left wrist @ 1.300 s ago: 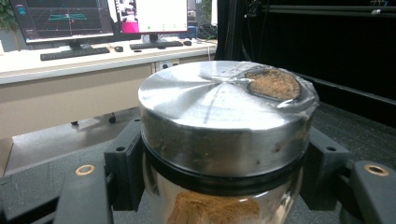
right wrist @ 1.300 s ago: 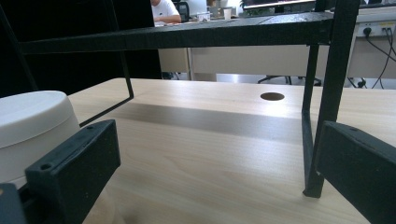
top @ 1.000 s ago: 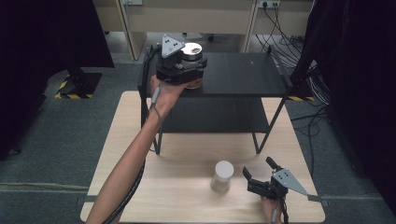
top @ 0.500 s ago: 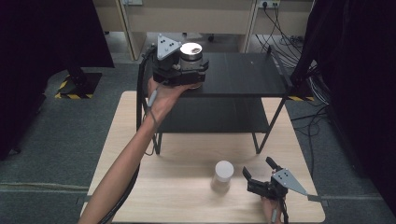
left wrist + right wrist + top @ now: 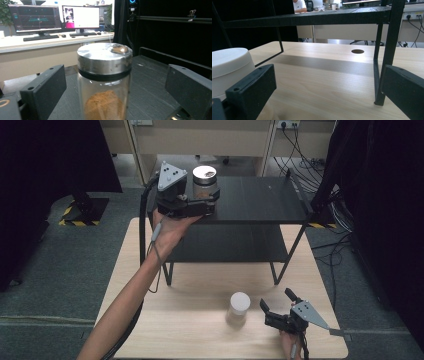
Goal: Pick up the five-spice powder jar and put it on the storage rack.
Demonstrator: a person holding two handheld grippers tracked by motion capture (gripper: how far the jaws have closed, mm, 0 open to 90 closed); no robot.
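Standing on grey carpet, your light wooden table (image 5: pixel 200 330) carries a black two-tier shelf (image 5: pixel 260 200) across its far half; beyond it, the left gripper view shows a desk with lit monitors (image 5: pixel 56 17), and black curtains close the room at both sides.

Your left forearm runs from seven o'clock of the high view up toward eleven o'clock, palm under the left gripper (image 5: pixel 202 202), which lies level over the shelf's top deck with its jaws pointing toward three o'clock. Those jaws have just been opening and now stand apart on either side of the steel-lidded glass jar (image 5: pixel 204 181), with clear gaps between pads and glass in the left gripper view. The jar stands upright on the top deck at about twelve o'clock of the table, long axis vertical, lid (image 5: pixel 105 56) up, brown powder inside.

At five o'clock, your right hand holds the right gripper (image 5: pixel 277 310) low over the table, jaws spread and empty, aimed roughly toward ten o'clock. Just beside its left jaw stands a white-capped jar (image 5: pixel 239 307), upright too; whether jaw and jar touch is hard to judge.
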